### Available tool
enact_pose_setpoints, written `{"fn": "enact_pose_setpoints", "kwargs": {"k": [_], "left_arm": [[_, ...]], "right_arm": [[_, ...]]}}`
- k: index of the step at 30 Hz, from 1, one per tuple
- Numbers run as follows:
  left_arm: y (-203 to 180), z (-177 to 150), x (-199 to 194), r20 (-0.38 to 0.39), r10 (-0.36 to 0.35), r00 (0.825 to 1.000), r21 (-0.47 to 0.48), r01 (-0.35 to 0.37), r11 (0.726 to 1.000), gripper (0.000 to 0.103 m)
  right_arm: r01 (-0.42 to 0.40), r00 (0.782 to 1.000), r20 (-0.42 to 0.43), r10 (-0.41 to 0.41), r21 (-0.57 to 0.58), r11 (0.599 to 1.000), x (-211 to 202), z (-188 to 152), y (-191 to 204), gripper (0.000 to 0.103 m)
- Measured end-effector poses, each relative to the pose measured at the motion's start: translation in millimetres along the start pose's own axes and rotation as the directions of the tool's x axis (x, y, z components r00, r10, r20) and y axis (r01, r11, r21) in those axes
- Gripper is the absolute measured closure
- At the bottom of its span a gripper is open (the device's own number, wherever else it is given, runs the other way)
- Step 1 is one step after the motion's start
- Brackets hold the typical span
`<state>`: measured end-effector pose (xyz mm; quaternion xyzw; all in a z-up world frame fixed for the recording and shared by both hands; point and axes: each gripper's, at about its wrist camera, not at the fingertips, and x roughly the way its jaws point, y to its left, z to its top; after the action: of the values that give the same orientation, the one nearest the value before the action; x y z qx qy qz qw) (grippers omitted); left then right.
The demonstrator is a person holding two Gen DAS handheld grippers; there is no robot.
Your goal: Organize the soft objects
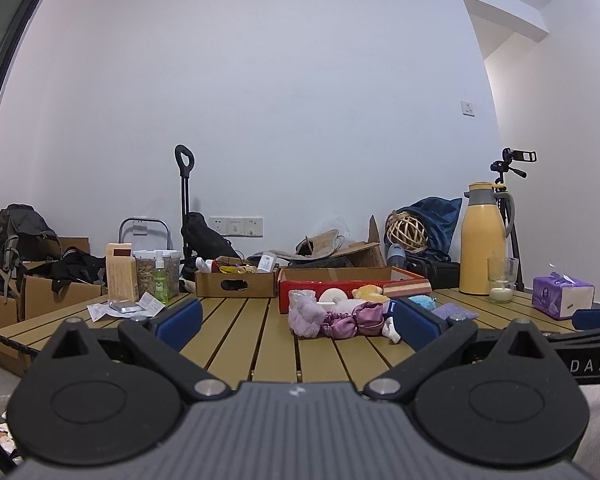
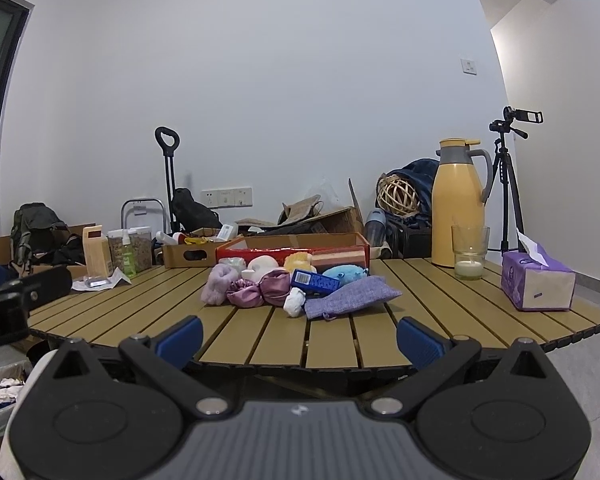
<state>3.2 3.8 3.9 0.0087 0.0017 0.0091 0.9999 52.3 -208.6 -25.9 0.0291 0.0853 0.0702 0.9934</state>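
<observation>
Soft pile (image 2: 296,286) — slatted table (image 2: 440,312)

a lived-in room of a home, used partly for storage. a slatted folding table (image 2: 340,340) holds a thermos jug (image 2: 458,204) and tissue box (image 2: 538,284); cardboard boxes (image 1: 60,294), a backpack (image 1: 18,236) and a hand cart (image 2: 168,180) line the white wall.

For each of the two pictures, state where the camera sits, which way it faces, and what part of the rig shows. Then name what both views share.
Left wrist: on the left tool, low over the slatted table, facing the wall; its open fingers show, the other tool at right.
Right wrist: on the right tool, just off the table's near edge, facing the same wall; open fingers show.
Shared: soft pile, red box, yellow jug.
</observation>
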Motion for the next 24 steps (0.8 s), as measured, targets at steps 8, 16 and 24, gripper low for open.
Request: {"fn": "enact_pose_setpoints", "kwargs": {"k": [8,16,24], "left_arm": [[0.5,0.5,-0.3,-0.002,-0.002,1.0,-0.003,0.002,1.0,0.0],[0.4,0.9,-0.6,-0.001,0.0,1.0,-0.004,0.0,1.0,0.0],[0.4,0.9,-0.5,-0.001,0.0,1.0,-0.004,0.0,1.0,0.0]], "right_arm": [[0.001,1.0,-0.007,-0.001,-0.007,1.0,1.7,-1.8,1.1,0.0],[0.001,1.0,-0.009,-0.001,-0.006,1.0,1.4,-1.5,0.8,0.0],[0.001,1.0,-0.006,-0.001,-0.009,1.0,1.1,-1.6,1.2,0.0]]}}
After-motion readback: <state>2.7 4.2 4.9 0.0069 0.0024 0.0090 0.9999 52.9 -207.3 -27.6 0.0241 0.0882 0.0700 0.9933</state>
